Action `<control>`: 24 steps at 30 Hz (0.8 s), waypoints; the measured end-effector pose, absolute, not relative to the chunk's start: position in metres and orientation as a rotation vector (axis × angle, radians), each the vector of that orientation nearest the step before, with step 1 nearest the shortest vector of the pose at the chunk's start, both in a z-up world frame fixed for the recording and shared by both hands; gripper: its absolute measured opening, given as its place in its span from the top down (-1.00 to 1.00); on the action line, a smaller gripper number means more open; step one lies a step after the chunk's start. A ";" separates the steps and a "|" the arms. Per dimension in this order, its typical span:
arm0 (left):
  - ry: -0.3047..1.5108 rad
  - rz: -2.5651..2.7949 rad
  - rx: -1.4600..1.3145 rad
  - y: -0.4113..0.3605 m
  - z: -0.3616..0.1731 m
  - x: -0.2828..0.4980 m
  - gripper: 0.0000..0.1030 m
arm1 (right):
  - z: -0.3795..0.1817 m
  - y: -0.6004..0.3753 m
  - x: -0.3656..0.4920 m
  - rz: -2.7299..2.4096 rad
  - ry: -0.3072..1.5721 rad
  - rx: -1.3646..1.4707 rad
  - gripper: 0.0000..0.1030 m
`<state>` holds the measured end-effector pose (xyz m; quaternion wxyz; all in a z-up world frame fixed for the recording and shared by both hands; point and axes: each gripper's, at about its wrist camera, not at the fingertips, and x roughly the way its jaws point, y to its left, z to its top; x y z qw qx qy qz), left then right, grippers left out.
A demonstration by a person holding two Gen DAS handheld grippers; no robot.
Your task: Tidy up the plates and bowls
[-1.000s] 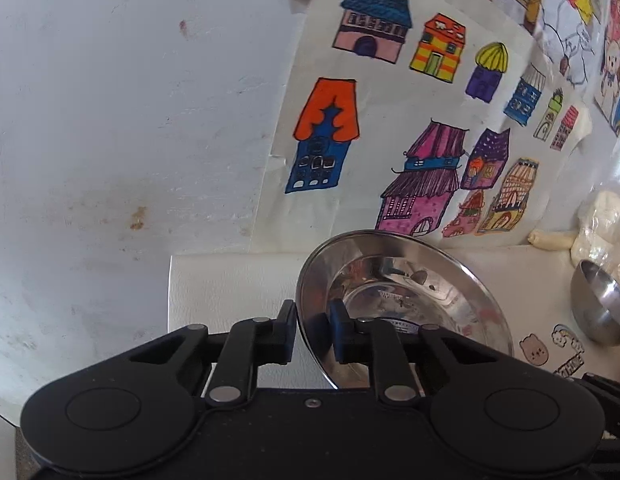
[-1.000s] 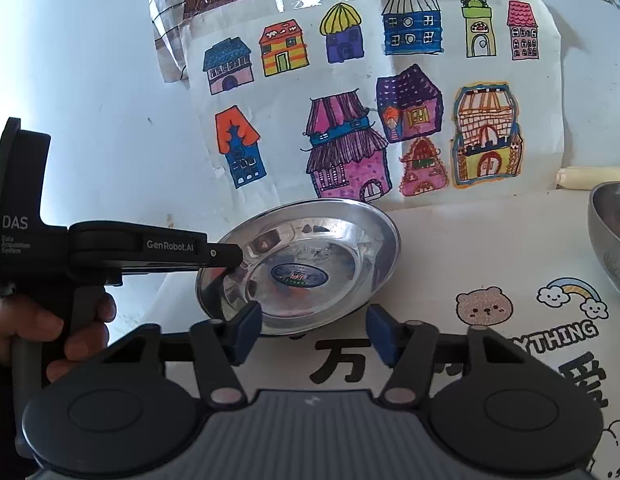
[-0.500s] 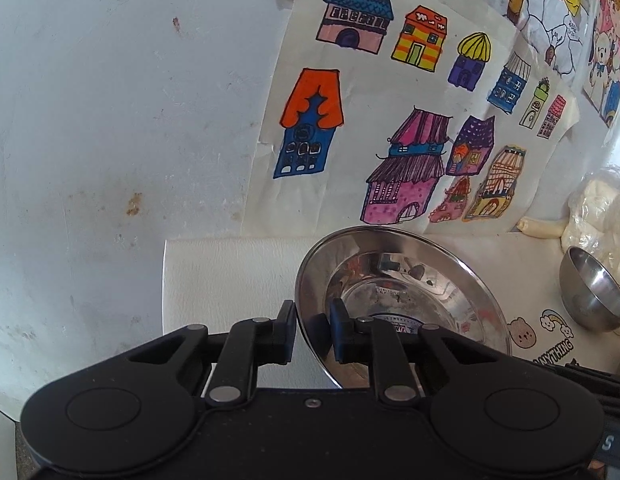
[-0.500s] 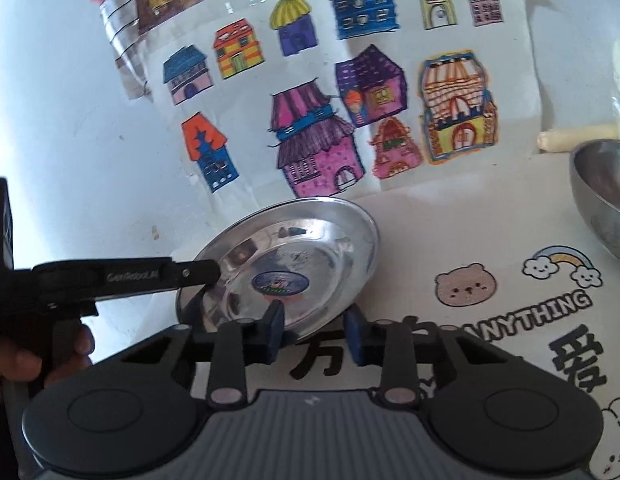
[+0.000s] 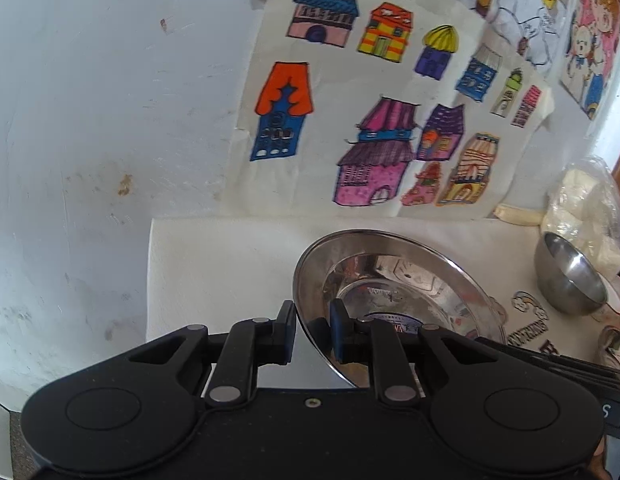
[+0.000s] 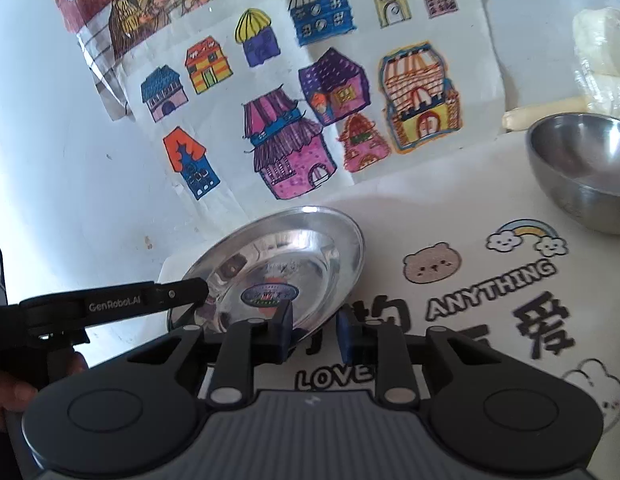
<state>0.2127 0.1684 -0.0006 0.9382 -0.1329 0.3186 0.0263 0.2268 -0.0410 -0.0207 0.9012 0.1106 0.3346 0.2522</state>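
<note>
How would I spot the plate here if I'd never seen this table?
Find the sheet of coloured house drawings; below it lies a white mat with a cartoon bear. The plate sits at the mat's left end: shiny, wide and shallow with a blue sticker, unlike the deep bowl on the right.

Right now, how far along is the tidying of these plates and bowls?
Nothing looks stacked yet. In hand: the steel plate, its left rim clamped by the left hand-held gripper, while the right hand-held gripper has just been closing on its near rim. Left to do: the steel bowl sits apart, untouched, on the printed mat.
</note>
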 end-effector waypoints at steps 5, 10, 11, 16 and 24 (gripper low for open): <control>0.632 0.032 -0.246 0.152 0.008 0.205 0.62 | -0.012 -0.055 0.212 0.503 0.654 0.214 0.49; 0.610 0.003 -0.222 0.132 0.021 0.197 0.61 | -0.002 -0.074 0.195 0.479 0.603 0.207 0.49; 0.606 -0.004 -0.217 0.127 0.024 0.196 0.61 | 0.000 -0.078 0.192 0.475 0.593 0.209 0.49; 0.590 -0.040 -0.192 0.101 0.035 0.191 0.60 | 0.009 -0.101 0.177 0.442 0.545 0.215 0.49; 0.562 -0.122 -0.171 0.042 0.046 0.186 0.60 | 0.018 -0.148 0.153 0.359 0.481 0.227 0.49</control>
